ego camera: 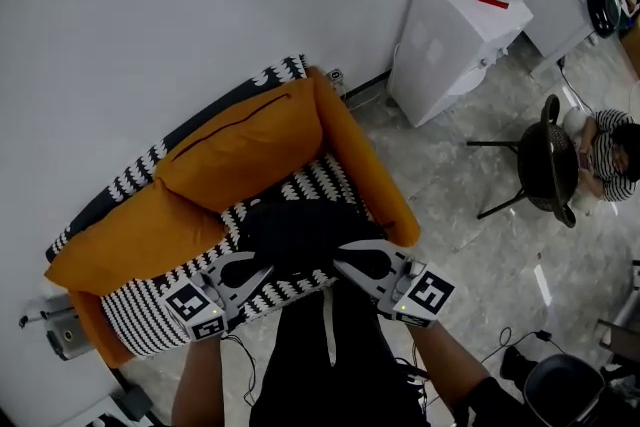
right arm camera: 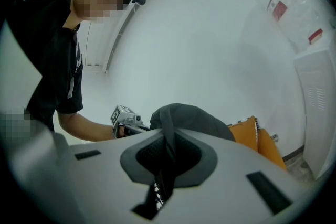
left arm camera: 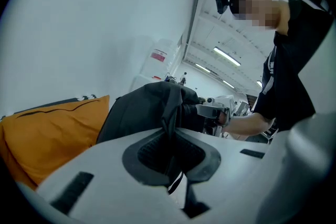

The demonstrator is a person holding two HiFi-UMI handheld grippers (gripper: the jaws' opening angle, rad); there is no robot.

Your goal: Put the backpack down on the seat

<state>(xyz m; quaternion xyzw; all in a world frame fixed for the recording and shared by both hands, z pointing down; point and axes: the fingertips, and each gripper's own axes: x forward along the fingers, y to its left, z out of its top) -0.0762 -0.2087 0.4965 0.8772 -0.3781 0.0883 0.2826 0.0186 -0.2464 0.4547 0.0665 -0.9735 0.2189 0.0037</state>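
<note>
Jaws of our left gripper (left arm camera: 170, 136) are clamped tight on a fold of the black backpack (ego camera: 298, 233). It hangs between both hands over the front of the armchair seat (ego camera: 325, 177); we cannot tell whether it touches yet. Its long axis runs across, hand to hand. The fabric is soft, matte and slumping. The seat is woven black-and-white, flanked by plump orange cushions (ego camera: 245, 145). Our right gripper (right arm camera: 169, 147) pinches the opposite side likewise, equally near.

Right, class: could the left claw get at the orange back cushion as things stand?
Probably not: the left claw is shut on the black fabric backpack, so it is occupied, though nothing blocks the orange back cushion.
</note>
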